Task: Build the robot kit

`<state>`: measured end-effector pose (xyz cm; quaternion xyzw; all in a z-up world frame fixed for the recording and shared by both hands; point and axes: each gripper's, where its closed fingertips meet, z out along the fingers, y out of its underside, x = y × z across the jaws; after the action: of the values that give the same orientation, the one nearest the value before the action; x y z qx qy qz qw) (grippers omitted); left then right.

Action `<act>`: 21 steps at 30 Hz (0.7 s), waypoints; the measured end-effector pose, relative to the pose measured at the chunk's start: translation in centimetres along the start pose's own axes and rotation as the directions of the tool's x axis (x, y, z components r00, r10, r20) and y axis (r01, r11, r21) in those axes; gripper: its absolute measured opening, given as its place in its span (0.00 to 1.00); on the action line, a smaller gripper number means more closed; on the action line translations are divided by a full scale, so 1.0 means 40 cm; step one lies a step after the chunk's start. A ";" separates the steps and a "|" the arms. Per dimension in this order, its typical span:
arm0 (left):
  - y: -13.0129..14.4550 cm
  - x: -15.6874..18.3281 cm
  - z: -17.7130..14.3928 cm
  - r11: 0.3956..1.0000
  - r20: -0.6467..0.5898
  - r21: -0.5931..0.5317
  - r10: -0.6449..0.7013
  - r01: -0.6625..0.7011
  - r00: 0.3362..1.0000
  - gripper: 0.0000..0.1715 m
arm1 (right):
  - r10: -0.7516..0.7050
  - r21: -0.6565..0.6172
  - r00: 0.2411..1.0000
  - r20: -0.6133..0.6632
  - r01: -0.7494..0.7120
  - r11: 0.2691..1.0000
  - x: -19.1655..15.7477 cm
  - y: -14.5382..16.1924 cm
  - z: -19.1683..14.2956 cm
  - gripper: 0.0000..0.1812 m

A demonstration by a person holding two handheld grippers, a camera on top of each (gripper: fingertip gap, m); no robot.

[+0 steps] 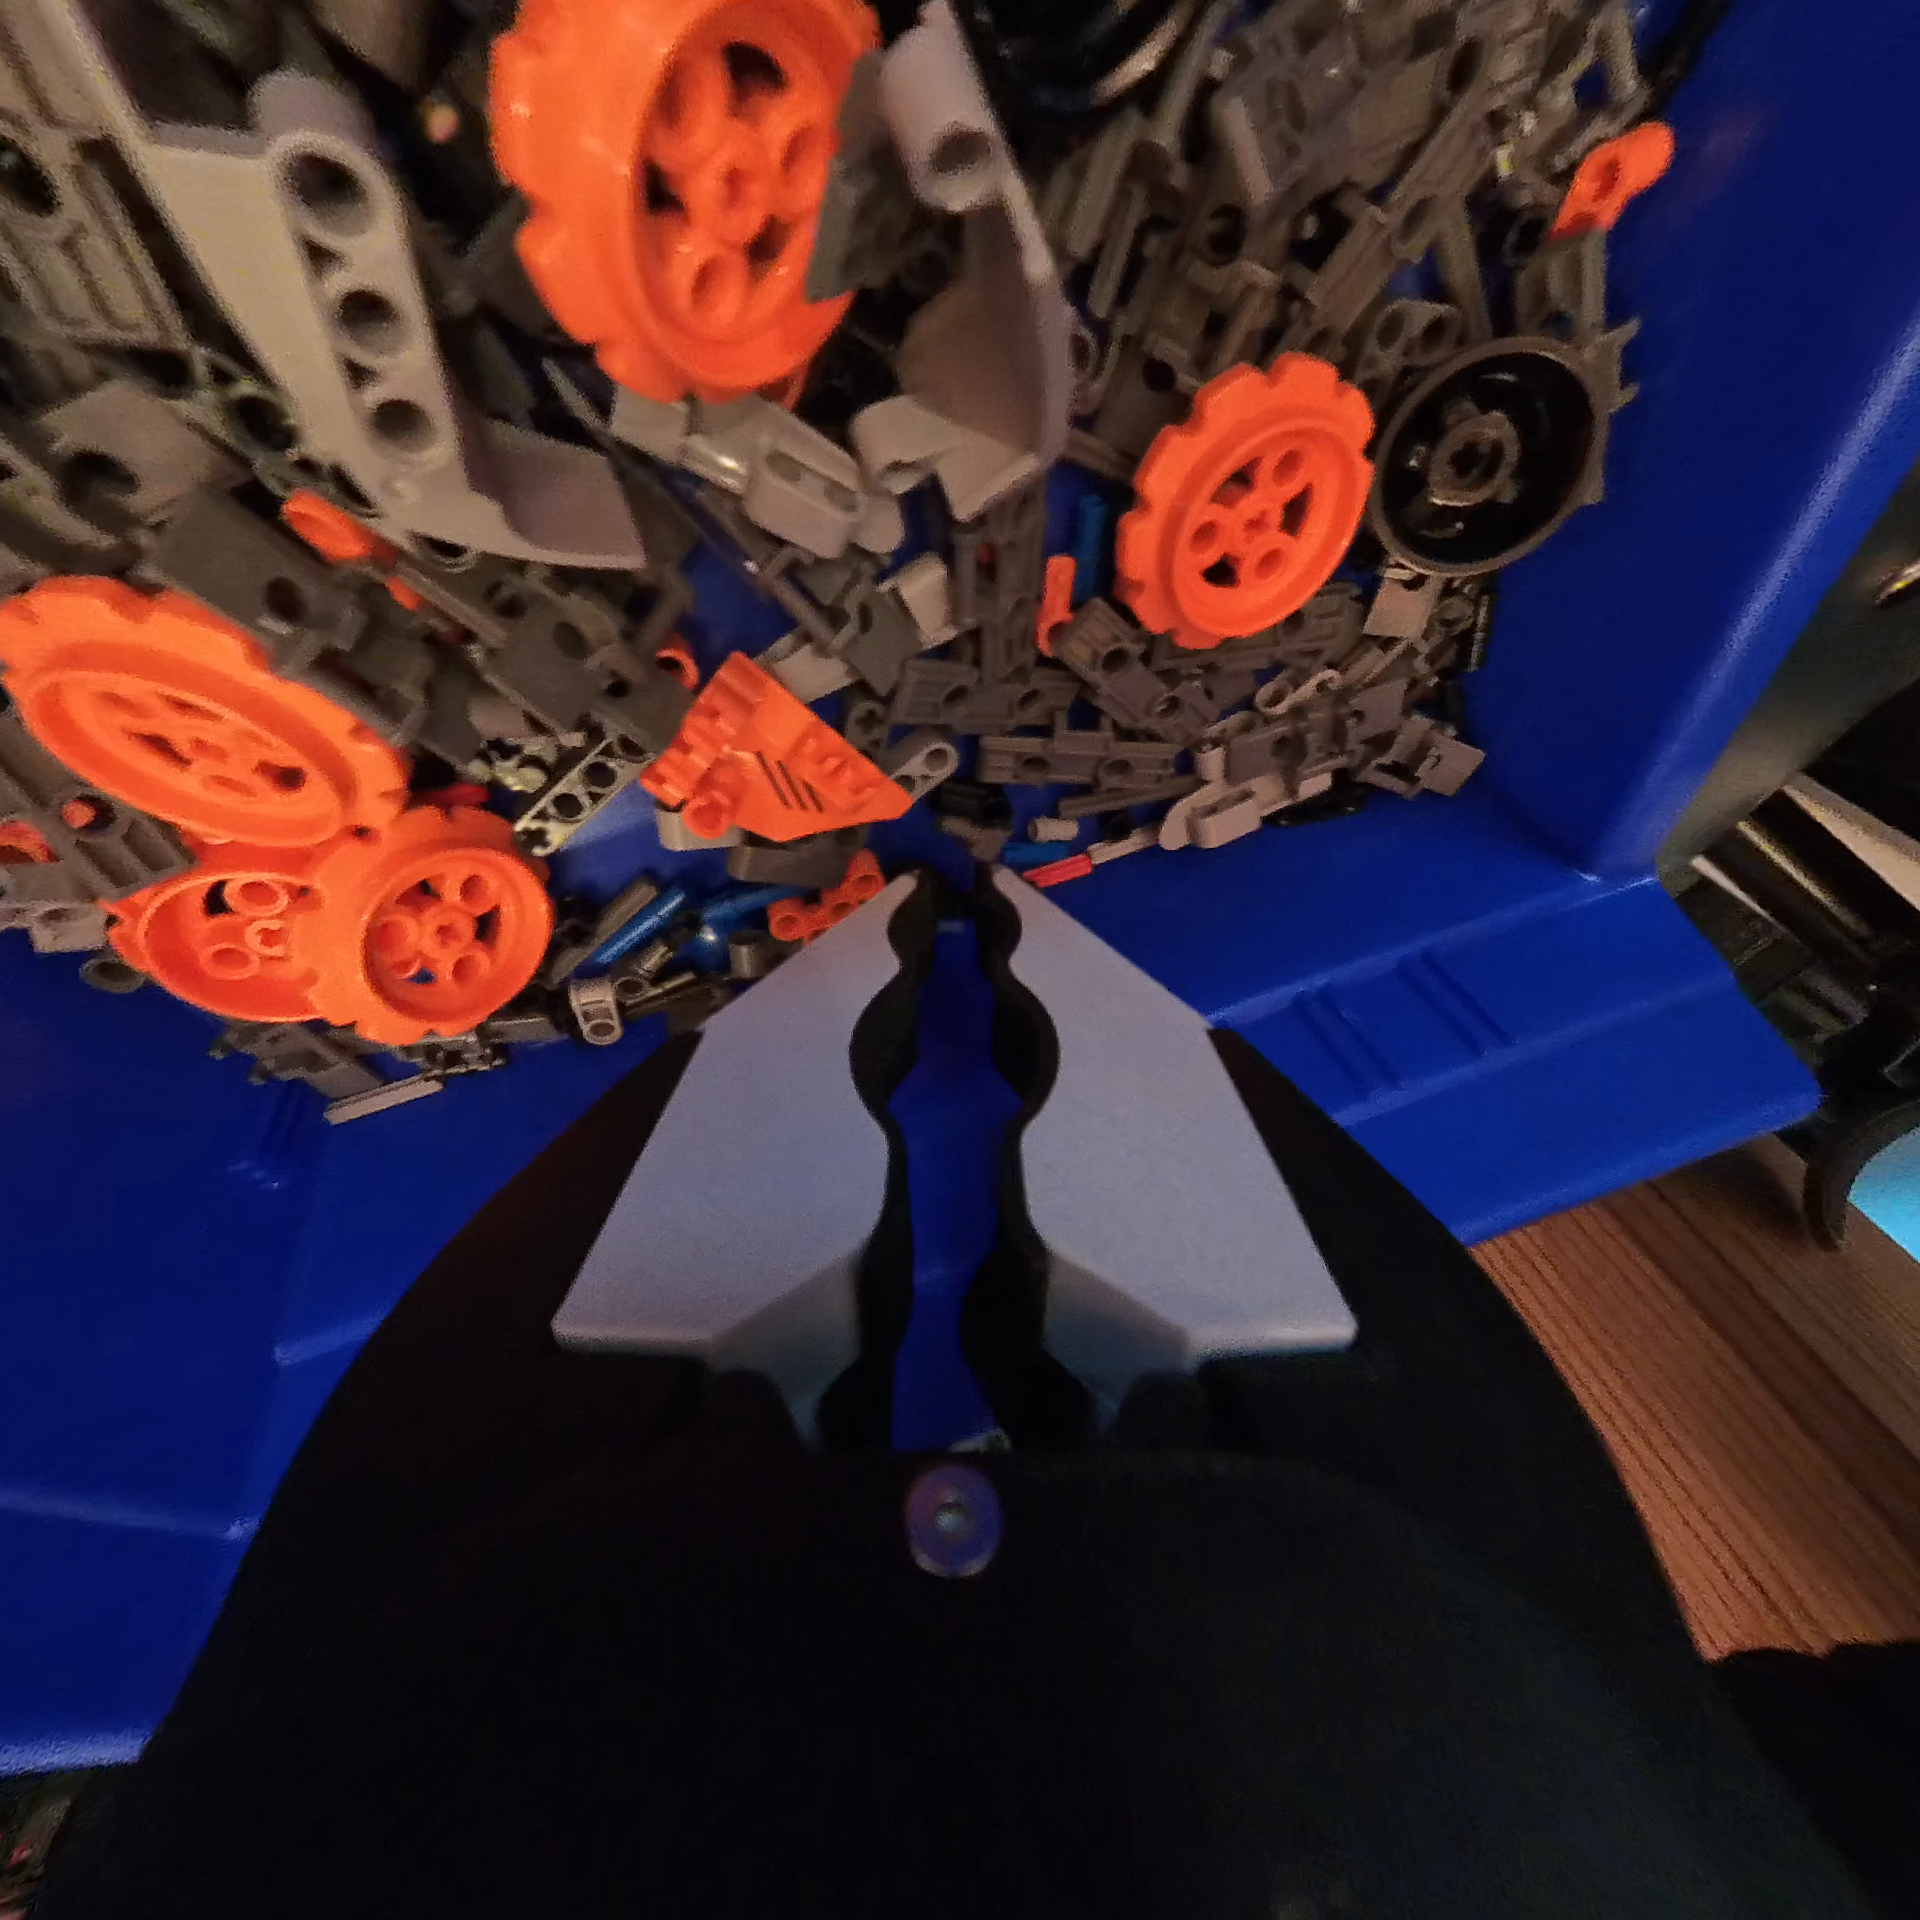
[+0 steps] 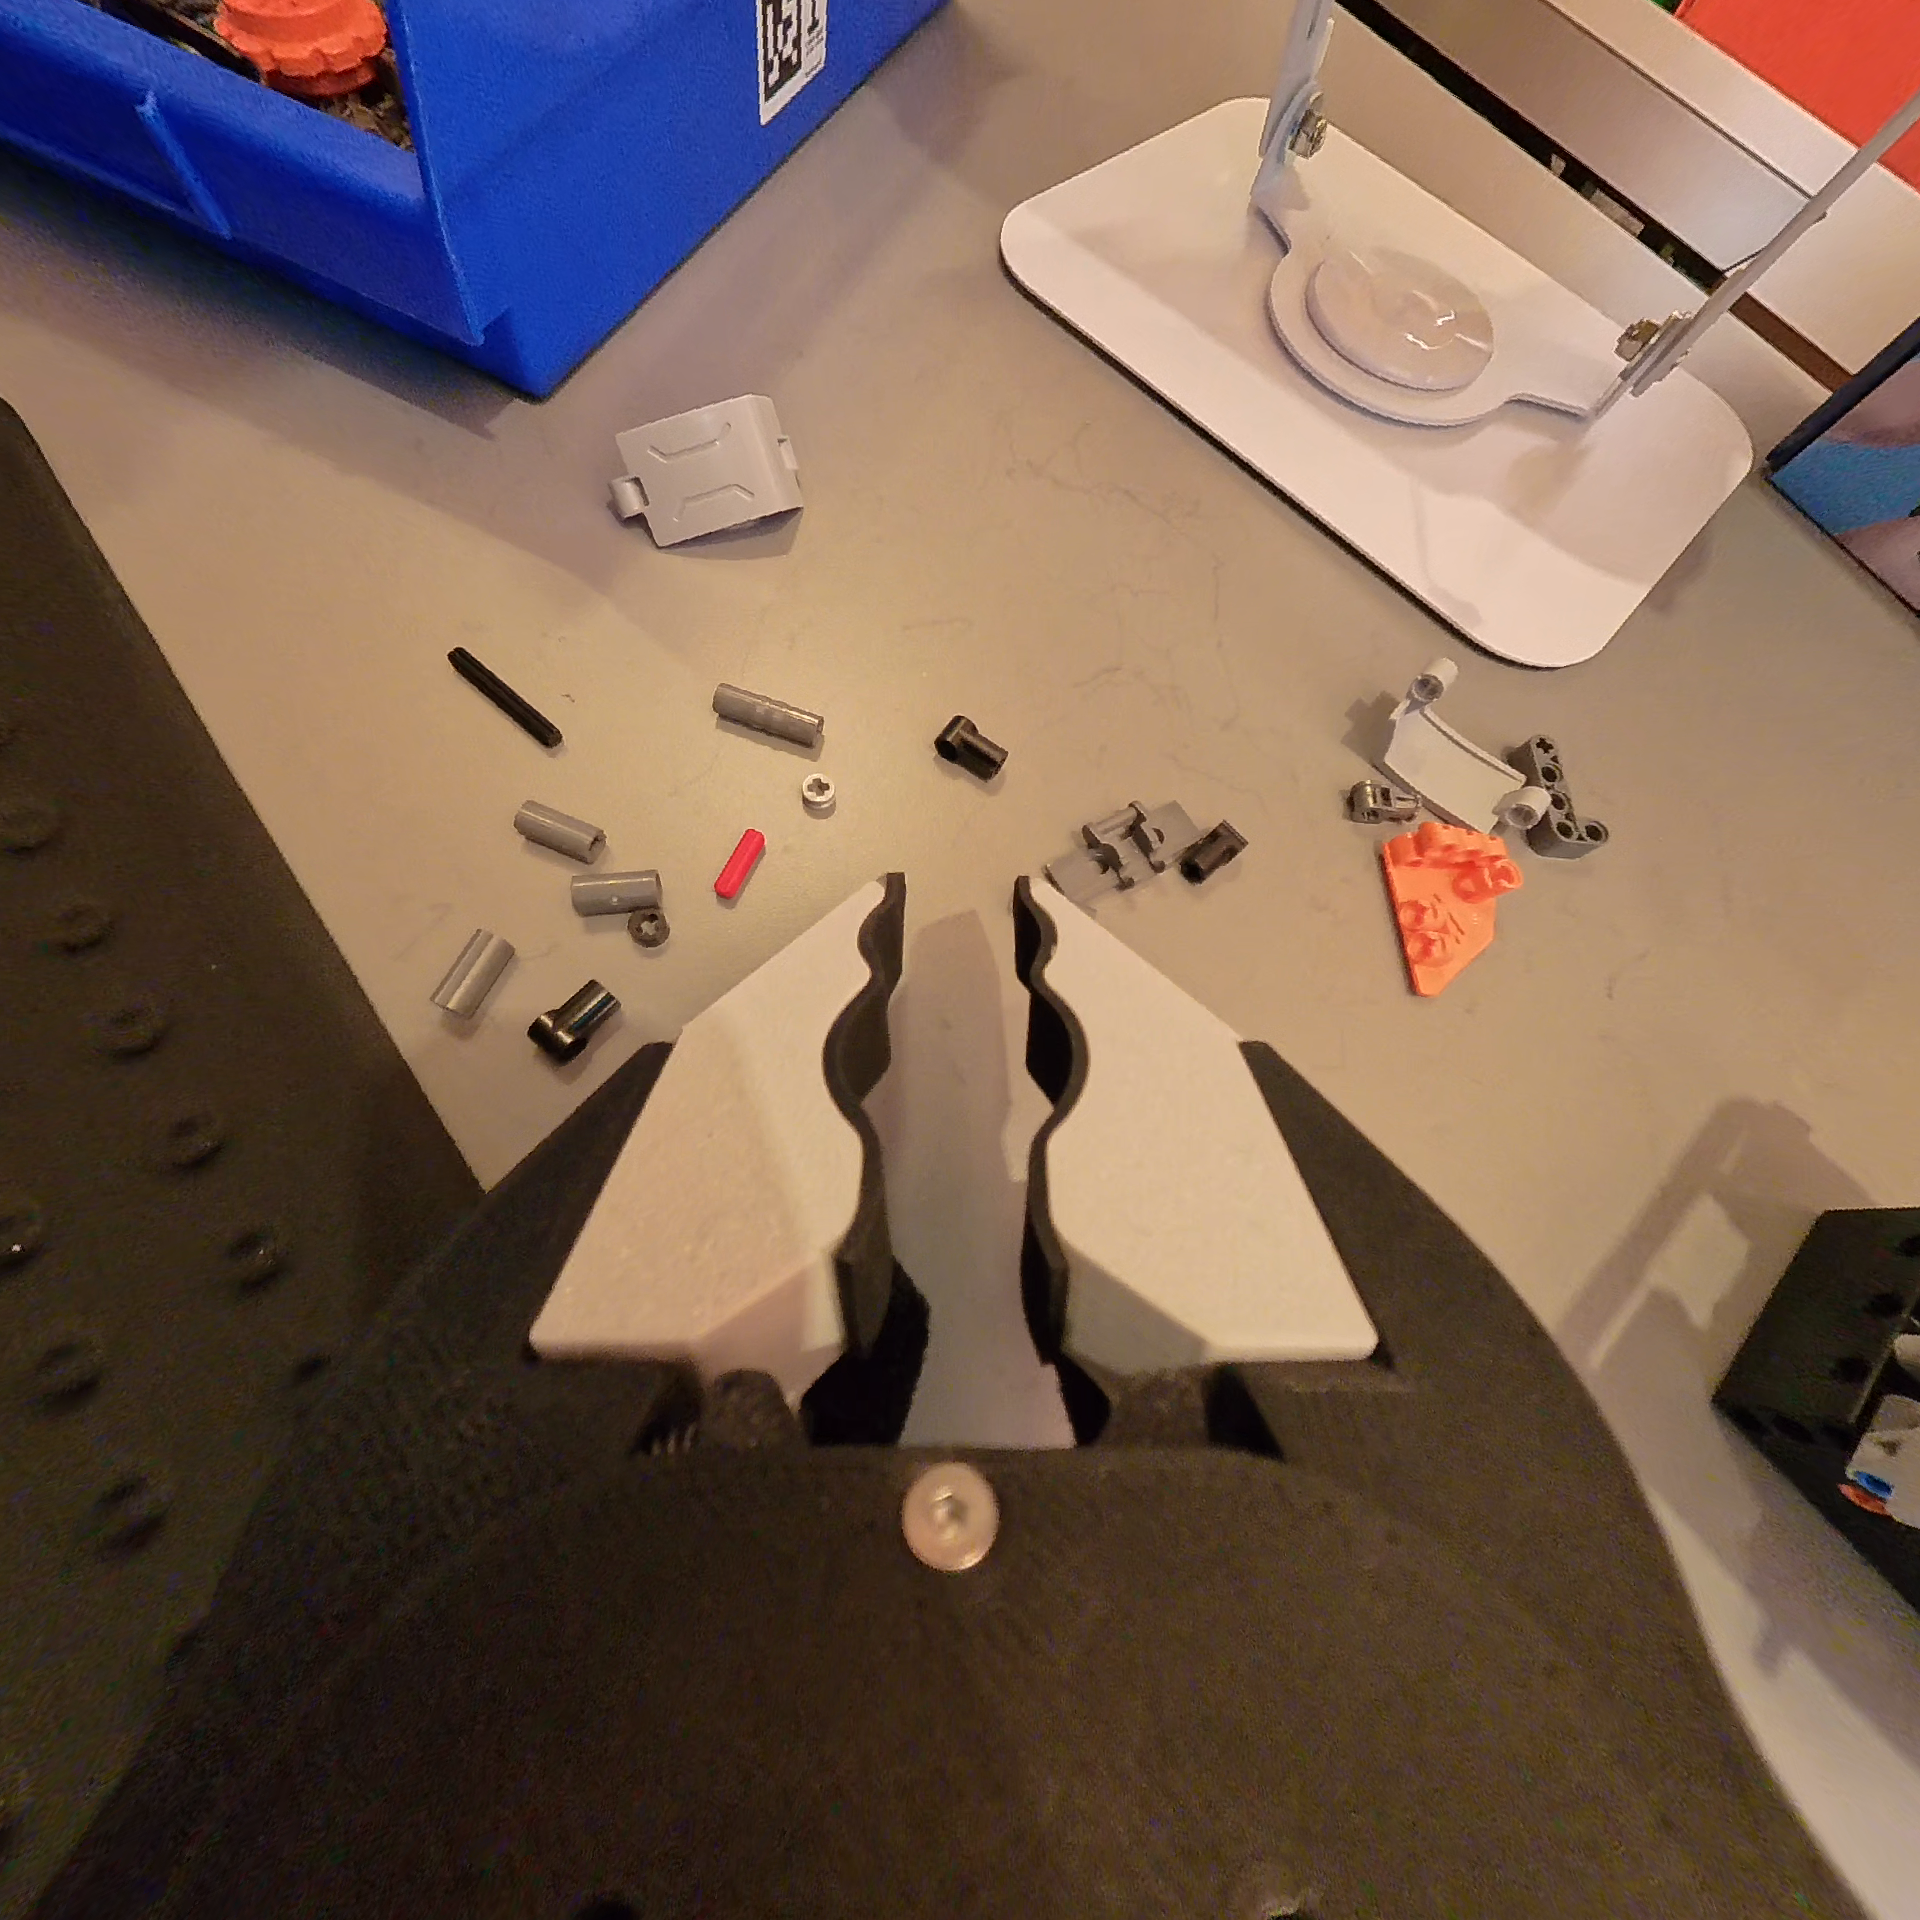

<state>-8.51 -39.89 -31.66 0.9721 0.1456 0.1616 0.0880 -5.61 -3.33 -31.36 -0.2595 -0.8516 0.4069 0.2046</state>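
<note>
1. A blue bin (image 1: 1382, 997) holds a heap of grey, black and orange toy building parts, among them several orange wheels (image 1: 675, 187); in the right wrist view the blue bin (image 2: 582, 197) stands at the table's far left corner.
2. The grey table (image 2: 1039, 582) carries a white stand base (image 2: 1226, 343) toward its far right side.
3. The left gripper (image 1: 954, 883) reaches over the bin's near wall; its tips are nearly together at a small dark piece (image 1: 961, 808) by the heap's edge, and I cannot tell whether they pinch it.
4. The right gripper (image 2: 958, 891) hangs over the table's middle, fingers slightly spread and empty.
5. A grey panel (image 2: 709, 470) lies near the bin.
6. An orange wedge plate (image 2: 1446, 904) lies toward the right side.
7. Grey tubes (image 2: 615, 890), black connectors (image 2: 969, 746) and a red pin (image 2: 739, 861) are scattered just beyond the right gripper.
</note>
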 end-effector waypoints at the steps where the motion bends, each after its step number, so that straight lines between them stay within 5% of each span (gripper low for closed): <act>1: 0.000 0.005 0.004 1.000 0.006 -0.010 0.007 -0.007 1.000 0.04 | 0.000 0.000 1.000 0.000 0.000 1.000 0.000 0.000 0.000 0.10; 14: 0.001 0.031 0.056 0.995 -0.006 -0.096 0.022 -0.022 1.000 0.05 | 0.003 0.007 1.000 -0.001 -0.003 1.000 0.001 -0.002 -0.002 0.10; 21: -0.008 0.033 -0.002 1.000 -0.006 0.009 0.024 -0.024 1.000 0.04 | 0.002 0.014 1.000 0.000 -0.002 1.000 0.001 -0.004 -0.004 0.10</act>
<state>-7.42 -39.15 -31.26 0.9736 0.1350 0.1648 0.0816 -5.60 -3.32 -31.13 -0.2591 -0.8484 0.4132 0.2061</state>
